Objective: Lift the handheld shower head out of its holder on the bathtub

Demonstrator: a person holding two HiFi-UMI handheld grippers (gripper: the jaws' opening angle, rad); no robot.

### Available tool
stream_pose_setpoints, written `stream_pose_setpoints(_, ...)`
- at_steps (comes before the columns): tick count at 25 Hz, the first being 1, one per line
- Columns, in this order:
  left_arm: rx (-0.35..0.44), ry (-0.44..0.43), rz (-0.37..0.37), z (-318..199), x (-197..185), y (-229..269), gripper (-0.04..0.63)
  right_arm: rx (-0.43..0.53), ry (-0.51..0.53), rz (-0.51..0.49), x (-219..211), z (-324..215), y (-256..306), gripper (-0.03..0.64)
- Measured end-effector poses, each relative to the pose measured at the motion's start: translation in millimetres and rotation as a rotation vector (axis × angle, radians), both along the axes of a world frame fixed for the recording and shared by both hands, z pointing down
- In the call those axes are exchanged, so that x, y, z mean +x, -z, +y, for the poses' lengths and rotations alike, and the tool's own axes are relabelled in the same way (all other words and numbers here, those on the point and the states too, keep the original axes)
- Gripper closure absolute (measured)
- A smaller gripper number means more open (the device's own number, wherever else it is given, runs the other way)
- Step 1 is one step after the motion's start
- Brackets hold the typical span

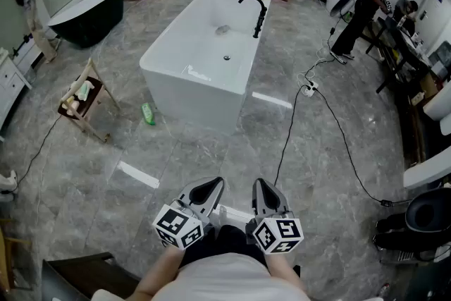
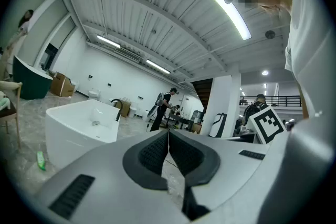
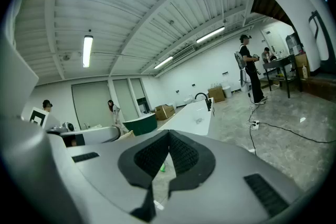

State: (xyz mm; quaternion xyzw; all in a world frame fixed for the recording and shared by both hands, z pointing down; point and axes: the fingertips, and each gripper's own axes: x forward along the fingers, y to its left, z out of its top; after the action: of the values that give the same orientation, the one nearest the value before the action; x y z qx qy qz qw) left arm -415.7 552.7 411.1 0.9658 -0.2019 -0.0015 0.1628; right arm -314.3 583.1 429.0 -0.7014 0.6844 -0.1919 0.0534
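A white freestanding bathtub (image 1: 201, 56) stands in the middle of the grey marble floor, well ahead of me. On its far right rim rises a black gooseneck faucet with the black handheld shower head (image 1: 258, 21) upright in its holder beside it. The same tub (image 2: 79, 123) and black fixture (image 2: 118, 108) show small in the left gripper view, and the tub (image 3: 191, 115) and fixture (image 3: 205, 99) again in the right gripper view. My left gripper (image 1: 213, 185) and right gripper (image 1: 260, 185) are held side by side close to my body, far from the tub. Both are shut and empty.
A black tub (image 1: 88, 14) stands at the back left, with a wooden stand (image 1: 84, 99) and a green bottle (image 1: 148, 113) on the floor left of the white tub. A black cable (image 1: 310, 109) and a power strip (image 1: 309, 87) lie to the right. A person (image 1: 363, 7) stands by tables at the far right.
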Motion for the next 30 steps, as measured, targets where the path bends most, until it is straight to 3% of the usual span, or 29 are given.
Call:
stream_pose_setpoints(9,-0.014,-0.021,-0.007,1.2,-6.0,-7.6,0.584,-0.012,-0.009,0.006,-8.6,0.6,-3.8,0.600)
stream_pose_setpoints(22,-0.035,-0.074,-0.008,-3.7,-22.1,-22.4,0.584,0.042,-0.053,-0.004,-26.5,8.5,-4.8,0.600)
stream_pose_setpoints(30,-0.050,-0.052,-0.013,-39.6,-15.9,-32.2,0.584,0.061,-0.091,-0.004,-7.4,-29.1,-8.5,0.600)
